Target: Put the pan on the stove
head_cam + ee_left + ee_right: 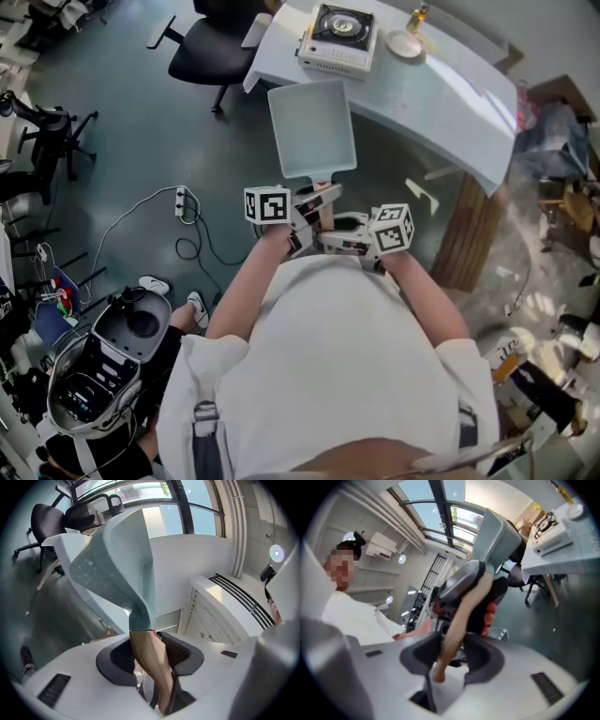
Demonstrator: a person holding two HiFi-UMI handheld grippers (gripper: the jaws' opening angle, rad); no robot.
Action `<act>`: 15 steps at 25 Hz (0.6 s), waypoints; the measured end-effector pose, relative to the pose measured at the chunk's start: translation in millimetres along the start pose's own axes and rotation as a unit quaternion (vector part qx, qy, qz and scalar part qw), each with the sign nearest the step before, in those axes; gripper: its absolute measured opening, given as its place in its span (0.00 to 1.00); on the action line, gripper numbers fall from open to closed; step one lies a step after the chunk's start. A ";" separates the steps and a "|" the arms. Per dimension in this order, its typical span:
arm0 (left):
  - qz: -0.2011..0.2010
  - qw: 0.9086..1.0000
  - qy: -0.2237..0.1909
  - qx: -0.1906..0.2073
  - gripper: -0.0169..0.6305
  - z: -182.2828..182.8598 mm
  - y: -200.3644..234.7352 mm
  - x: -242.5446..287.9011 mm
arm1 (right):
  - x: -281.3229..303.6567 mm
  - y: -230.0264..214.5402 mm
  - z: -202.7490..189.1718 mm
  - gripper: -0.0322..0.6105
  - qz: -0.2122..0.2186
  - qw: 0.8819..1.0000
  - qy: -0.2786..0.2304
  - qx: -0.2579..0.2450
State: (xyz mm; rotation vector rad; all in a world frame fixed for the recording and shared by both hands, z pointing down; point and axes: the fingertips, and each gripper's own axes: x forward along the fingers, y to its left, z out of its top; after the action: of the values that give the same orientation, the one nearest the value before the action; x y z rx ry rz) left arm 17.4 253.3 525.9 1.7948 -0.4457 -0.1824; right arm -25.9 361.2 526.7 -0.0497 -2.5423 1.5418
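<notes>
A square pale-green pan [311,128] with a wooden handle [324,213] hangs in the air in front of me, short of the white table [450,103]. Both grippers hold the handle: my left gripper [316,199] nearer the pan, my right gripper [336,235] at the handle's end. In the left gripper view the handle [151,660] is clamped between the jaws of the left gripper [152,657], the pan [117,559] tilted above. In the right gripper view the right gripper [452,656] is shut on the handle [461,616]. The portable stove [339,37] stands on the table beyond the pan.
A small plate [406,43] and a bottle [417,14] stand right of the stove. A black office chair [211,52] is left of the table. A power strip with cable [183,200] lies on the floor; boxes and clutter [562,216] fill the right side.
</notes>
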 end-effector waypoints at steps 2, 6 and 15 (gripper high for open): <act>-0.003 1.000 0.004 0.001 0.30 8.7 2.7 -1.2 | 4.8 -3.8 8.2 0.31 -0.003 1.000 -0.004 0.000; -0.008 1.000 0.013 0.003 0.30 29.9 9.2 -3.4 | 15.2 -12.9 27.8 0.31 -0.009 1.000 -0.012 0.001; -0.015 0.999 0.036 0.006 0.30 79.2 28.7 -14.8 | 46.1 -35.1 72.6 0.31 -0.019 0.999 -0.032 0.000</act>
State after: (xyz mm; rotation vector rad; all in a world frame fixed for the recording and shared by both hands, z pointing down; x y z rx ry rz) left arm -29.8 182.1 530.2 1.8142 -0.3698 -0.1352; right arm -80.9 286.5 530.7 0.0488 -2.5755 1.5528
